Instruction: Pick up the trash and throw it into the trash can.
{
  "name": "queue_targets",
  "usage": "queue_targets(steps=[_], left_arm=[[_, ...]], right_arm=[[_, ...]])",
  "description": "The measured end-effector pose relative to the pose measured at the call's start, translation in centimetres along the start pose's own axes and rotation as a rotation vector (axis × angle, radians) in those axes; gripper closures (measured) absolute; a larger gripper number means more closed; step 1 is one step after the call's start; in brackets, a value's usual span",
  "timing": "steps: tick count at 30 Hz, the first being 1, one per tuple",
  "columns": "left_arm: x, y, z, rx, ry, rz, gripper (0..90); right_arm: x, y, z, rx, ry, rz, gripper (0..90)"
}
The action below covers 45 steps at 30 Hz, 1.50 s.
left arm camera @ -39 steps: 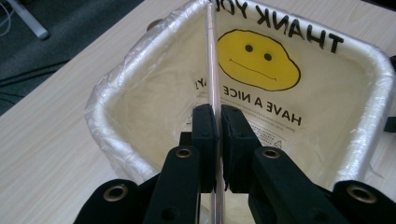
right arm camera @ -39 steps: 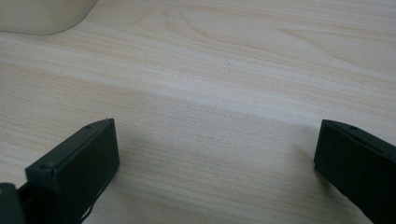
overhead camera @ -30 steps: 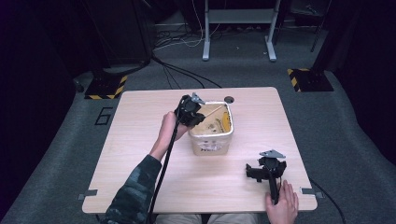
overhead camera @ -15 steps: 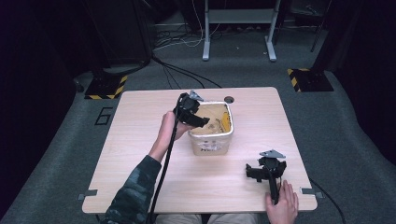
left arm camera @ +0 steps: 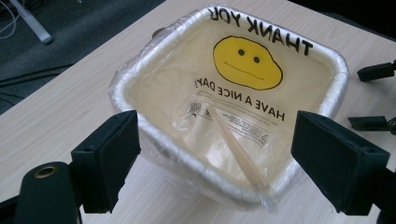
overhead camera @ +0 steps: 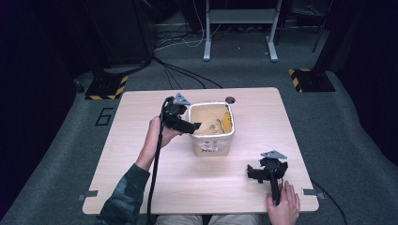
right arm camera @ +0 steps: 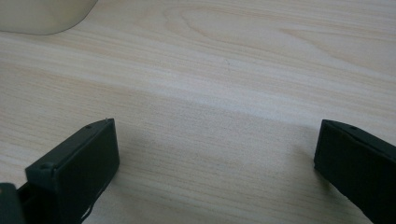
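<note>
High view: the left gripper hangs at the left rim of the bag-lined tub mid-desk, jaws spread wide and empty, likely placed to tend the liner; the right gripper rests gaping on bare desk, near-right, with open room around.

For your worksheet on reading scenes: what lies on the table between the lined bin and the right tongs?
Nothing. In the high view, bare tabletop separates the lined bin from the right tongs; the right gripper view shows plain wood too.
</note>
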State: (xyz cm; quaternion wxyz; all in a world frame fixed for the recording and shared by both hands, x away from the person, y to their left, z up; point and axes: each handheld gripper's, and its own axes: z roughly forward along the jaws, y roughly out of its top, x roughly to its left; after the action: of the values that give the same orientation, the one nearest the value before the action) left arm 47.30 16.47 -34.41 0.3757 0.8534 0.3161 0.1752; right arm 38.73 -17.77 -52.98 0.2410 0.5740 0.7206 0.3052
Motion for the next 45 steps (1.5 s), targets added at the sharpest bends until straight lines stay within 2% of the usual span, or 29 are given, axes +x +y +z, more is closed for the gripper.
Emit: queue_targets(steps=[9, 15, 16, 17, 21, 23, 25, 27, 38, 39, 42, 45], left_arm=[[0.3, -3.5, -2.6, -0.035, 0.037, -0.014, 14.3], [0.8, -5.7, -3.6, -0.035, 0.062, -0.036, 14.3], [0.8, -5.7, -3.6, -0.035, 0.062, -0.036, 14.3], [1.1, -6.5, -3.8, -0.03, 0.07, -0.047, 14.3], [1.6, -7.8, -4.0, -0.022, 0.086, -0.067, 14.0], [2.2, -9.0, -4.0, -0.006, 0.094, -0.087, 13.9], [2.4, -9.4, -4.1, 0.001, 0.099, -0.087, 13.6], [2.8, -10.6, -4.0, 0.006, 0.106, -0.11, 13.5], [4.1, -14.5, -3.7, 0.023, 0.141, -0.179, 13.5], [4.2, -15.1, -3.6, 0.022, 0.148, -0.195, 13.5], [4.4, -15.8, -3.5, 0.029, 0.157, -0.206, 13.5], [4.8, -17.4, -3.3, 0.035, 0.167, -0.243, 13.5]], right_arm=[[0.0, 0.0, 0.0, 0.0, 0.0, -0.001, 0.0], [0.0, 0.0, 0.0, 0.001, 0.003, -0.001, 0.0], [0.0, 0.0, 0.0, 0.001, 0.003, -0.001, 0.0], [0.0, 0.0, 0.0, 0.001, 0.003, -0.001, 0.0], [0.0, 0.0, 0.0, 0.0, 0.003, 0.0, 0.0], [0.0, 0.0, 0.0, 0.001, 0.001, -0.001, 0.0], [0.0, 0.0, 0.0, 0.001, 0.001, -0.001, 0.0], [0.0, 0.0, 0.0, 0.0, 0.003, 0.0, 0.0], [0.0, 0.0, 0.0, 0.0, 0.0, 0.0, 0.0], [0.0, 0.0, 0.0, 0.001, 0.003, -0.001, 0.0], [0.0, 0.0, 0.0, 0.001, 0.001, -0.001, 0.0], [0.0, 0.0, 0.0, 0.0, 0.0, 0.0, 0.0]])
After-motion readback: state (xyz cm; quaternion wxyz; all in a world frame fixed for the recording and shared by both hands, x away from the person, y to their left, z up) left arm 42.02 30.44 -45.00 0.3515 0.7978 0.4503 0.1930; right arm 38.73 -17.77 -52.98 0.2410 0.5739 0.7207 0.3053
